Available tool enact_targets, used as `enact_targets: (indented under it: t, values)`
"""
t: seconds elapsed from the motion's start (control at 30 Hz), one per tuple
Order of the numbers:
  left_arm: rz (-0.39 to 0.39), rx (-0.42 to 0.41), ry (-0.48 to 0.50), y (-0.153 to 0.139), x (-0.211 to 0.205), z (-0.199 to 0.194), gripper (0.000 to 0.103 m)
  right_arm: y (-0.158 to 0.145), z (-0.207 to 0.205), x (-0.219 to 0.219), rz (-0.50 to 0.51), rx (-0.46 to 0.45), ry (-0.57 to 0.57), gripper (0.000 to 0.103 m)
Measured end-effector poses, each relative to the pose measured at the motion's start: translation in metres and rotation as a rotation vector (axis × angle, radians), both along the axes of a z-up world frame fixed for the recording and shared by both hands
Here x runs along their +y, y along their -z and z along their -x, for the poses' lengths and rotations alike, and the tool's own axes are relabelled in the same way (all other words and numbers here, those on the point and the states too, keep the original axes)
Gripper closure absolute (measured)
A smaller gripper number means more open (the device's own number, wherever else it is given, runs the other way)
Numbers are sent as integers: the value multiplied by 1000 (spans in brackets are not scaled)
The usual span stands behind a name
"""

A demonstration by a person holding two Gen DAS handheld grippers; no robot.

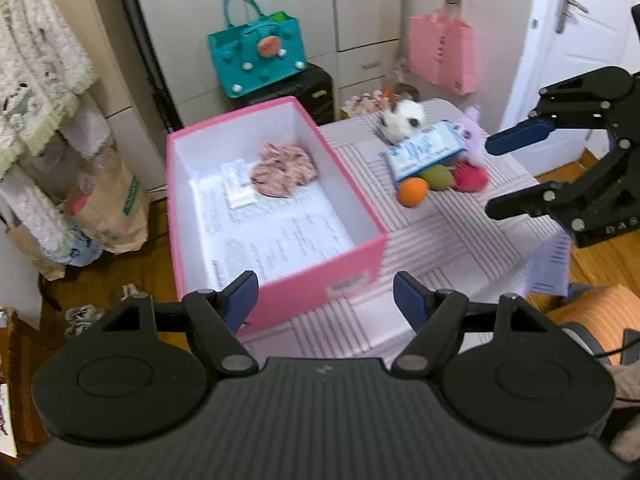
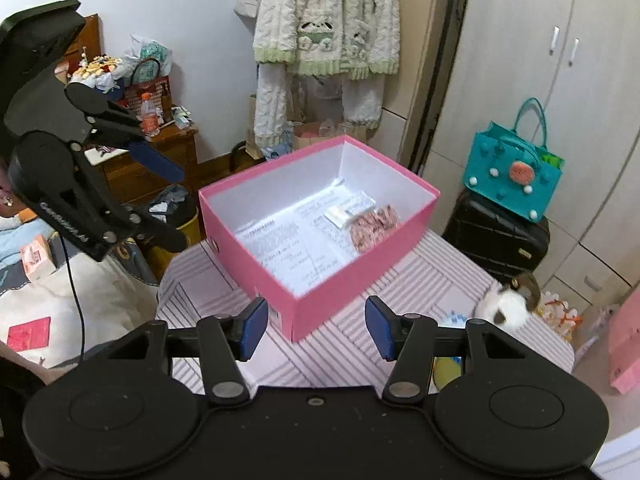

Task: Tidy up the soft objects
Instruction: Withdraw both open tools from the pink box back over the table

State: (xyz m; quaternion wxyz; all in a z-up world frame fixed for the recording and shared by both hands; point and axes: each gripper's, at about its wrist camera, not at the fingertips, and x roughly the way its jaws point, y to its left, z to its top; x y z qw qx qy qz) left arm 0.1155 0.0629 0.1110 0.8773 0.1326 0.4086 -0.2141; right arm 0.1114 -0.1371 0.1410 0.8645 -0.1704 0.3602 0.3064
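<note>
Meanwhile, two handheld grippers are hovering over a striped tablecloth (image 1: 460,220) where a pink box (image 1: 280,296) is sitting open. Seen from the left wrist, the left gripper (image 1: 324,300) is hanging just above the box's near corner, its blue-padded fingers (image 1: 242,300) standing apart with nothing between them. Inside the box, a pink ruffled scrunchie (image 1: 284,170) is lying against the far wall, touching a small white packet (image 1: 238,186) on its left, both resting on printed paper lining the floor. To the right of the box, a cluster of soft things is waiting on the cloth: a white-and-brown plush (image 1: 404,118) farthest back, a blue-and-white packet (image 1: 426,152) in front of it, a purple plush (image 1: 472,136) beside that, and an orange ball (image 1: 414,192), a green ball (image 1: 436,178) and a red ball (image 1: 472,176) in a row nearest the camera. Farther right of the box, the right gripper (image 1: 496,178) is hanging over the cloth's edge near the red ball, its fingers also parted and empty. Behind the box, a teal bag (image 1: 260,56) is sitting on a black suitcase (image 1: 316,88), and a pink bag (image 1: 444,54) is hanging on the cabinet.
</note>
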Motion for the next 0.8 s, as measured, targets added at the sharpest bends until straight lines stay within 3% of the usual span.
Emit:
enact_targets:
  t: [0.33, 0.5, 0.8]
  values:
    - [35, 36, 91, 36, -26, 25, 28, 41, 39, -33, 4, 27, 57, 43]
    - [42, 6, 108, 55, -40, 33, 28, 62, 51, -56, -44, 39, 118, 42]
    - [101, 2, 116, 92, -68, 20, 28, 96, 59, -91, -90, -15, 225, 41]
